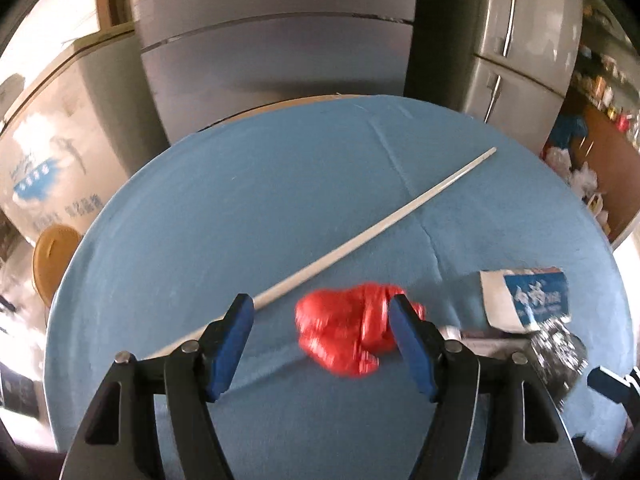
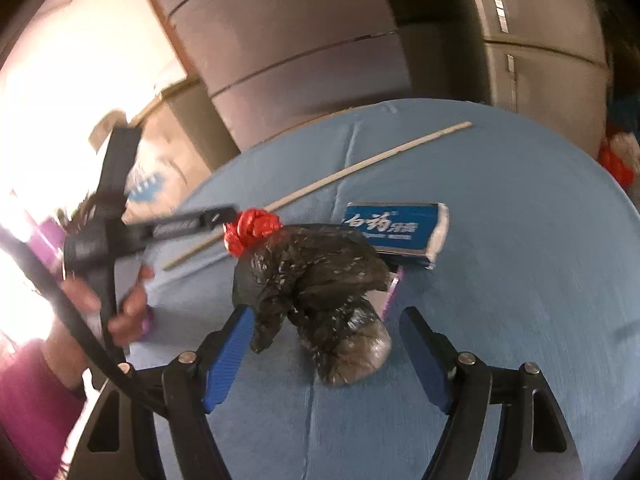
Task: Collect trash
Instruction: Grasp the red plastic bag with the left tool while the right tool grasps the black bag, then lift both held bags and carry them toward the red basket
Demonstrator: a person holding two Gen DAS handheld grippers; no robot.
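Note:
A crumpled red plastic bag (image 1: 346,330) lies on the blue round table (image 1: 280,200). My left gripper (image 1: 320,336) is open, and the red bag sits between its blue pads, close to the right pad. A crumpled black plastic bag (image 2: 320,292) lies in front of my right gripper (image 2: 328,348), which is open with the bag between its jaws. The red bag (image 2: 252,230) and the left gripper (image 2: 188,224) show beyond it in the right wrist view. A blue toothpaste box (image 2: 396,232) lies behind the black bag. A long thin stick (image 1: 360,236) lies diagonally across the table.
Grey refrigerators (image 1: 280,60) stand behind the table. A cardboard box (image 1: 52,152) and a round wooden lid (image 1: 56,260) are off the table's left edge. Shelves with clutter (image 1: 600,100) are at the right. A purple item (image 2: 392,292) lies under the black bag.

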